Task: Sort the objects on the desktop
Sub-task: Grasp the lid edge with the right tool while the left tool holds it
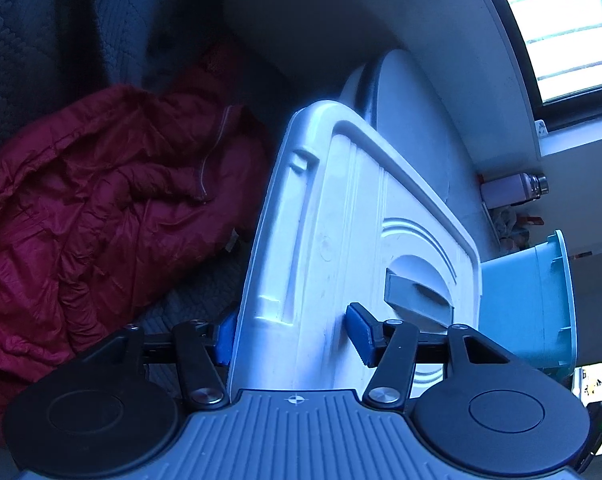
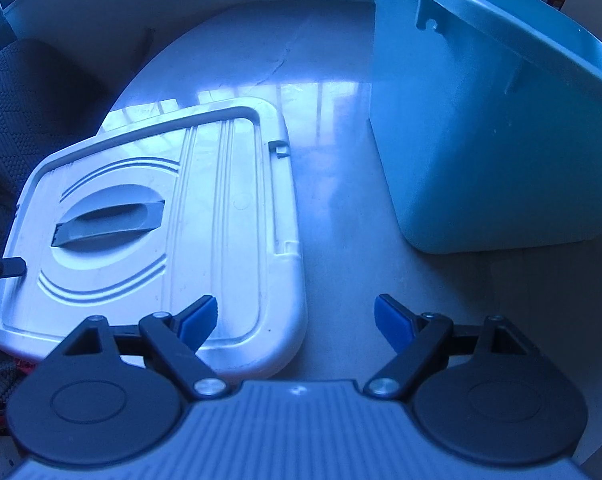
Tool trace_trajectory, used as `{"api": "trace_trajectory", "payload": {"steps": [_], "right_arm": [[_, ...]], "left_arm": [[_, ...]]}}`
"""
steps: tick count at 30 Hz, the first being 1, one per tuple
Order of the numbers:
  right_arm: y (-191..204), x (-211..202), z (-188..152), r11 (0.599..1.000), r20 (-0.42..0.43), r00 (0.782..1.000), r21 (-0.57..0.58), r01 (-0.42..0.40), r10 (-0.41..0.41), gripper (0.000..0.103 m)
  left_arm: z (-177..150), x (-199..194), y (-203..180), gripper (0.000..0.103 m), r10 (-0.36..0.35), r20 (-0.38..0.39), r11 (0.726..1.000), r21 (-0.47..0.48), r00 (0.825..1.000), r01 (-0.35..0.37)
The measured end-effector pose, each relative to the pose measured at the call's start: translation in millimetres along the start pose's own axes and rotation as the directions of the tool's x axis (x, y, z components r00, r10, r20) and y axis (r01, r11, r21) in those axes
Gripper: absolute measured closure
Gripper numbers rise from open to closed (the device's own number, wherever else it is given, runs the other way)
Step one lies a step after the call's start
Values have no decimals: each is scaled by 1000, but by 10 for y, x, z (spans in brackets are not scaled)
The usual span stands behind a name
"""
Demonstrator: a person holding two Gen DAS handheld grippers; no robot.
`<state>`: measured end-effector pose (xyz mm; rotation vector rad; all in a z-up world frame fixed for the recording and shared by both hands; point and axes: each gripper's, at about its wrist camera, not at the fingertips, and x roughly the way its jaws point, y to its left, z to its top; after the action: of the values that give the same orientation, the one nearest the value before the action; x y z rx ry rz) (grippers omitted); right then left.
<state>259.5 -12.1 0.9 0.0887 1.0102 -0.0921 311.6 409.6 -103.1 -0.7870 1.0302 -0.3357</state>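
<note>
A white plastic box lid (image 2: pixel 149 224) with a grey handle (image 2: pixel 109 222) lies on the round white table (image 2: pixel 341 208), its left part past the table's edge. A light blue storage box (image 2: pixel 489 140) stands to its right. My left gripper (image 1: pixel 293 336) is open and straddles the lid's edge (image 1: pixel 341 220), one blue pad (image 1: pixel 225 336) under it and one above. A tip of it shows at the lid's left in the right wrist view (image 2: pixel 5 267). My right gripper (image 2: pixel 295 322) is open and empty, above the lid's near right corner.
A dark red quilted jacket (image 1: pixel 101 208) lies on a dark textured seat (image 1: pixel 41 40) left of the table. A flask (image 1: pixel 513 188) and small clutter sit beyond the blue box (image 1: pixel 529 304). A bright window (image 1: pixel 565 28) is at the upper right.
</note>
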Motion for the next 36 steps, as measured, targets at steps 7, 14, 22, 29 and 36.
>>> {"api": "trace_trajectory", "payload": {"steps": [7, 14, 22, 29, 36], "right_arm": [[19, 38, 73, 999, -9, 999, 3, -35, 35, 17], [-141, 190, 190, 979, -66, 981, 110, -173, 181, 17], [-134, 170, 111, 948, -76, 953, 156, -279, 293, 42], [-152, -82, 124, 944, -20, 953, 146, -296, 302, 46], [-279, -353, 32, 924, 24, 939, 172, -343, 344, 50]], "left_arm": [[49, 53, 29, 43, -14, -8, 1000, 10, 1000, 14], [57, 85, 63, 43, -32, -11, 999, 11, 999, 32], [62, -2, -13, 43, 2, 10, 999, 40, 1000, -3], [77, -180, -236, 46, 2, 49, 996, 94, 999, -7], [31, -379, -380, 47, -24, 95, 994, 105, 995, 13]]}}
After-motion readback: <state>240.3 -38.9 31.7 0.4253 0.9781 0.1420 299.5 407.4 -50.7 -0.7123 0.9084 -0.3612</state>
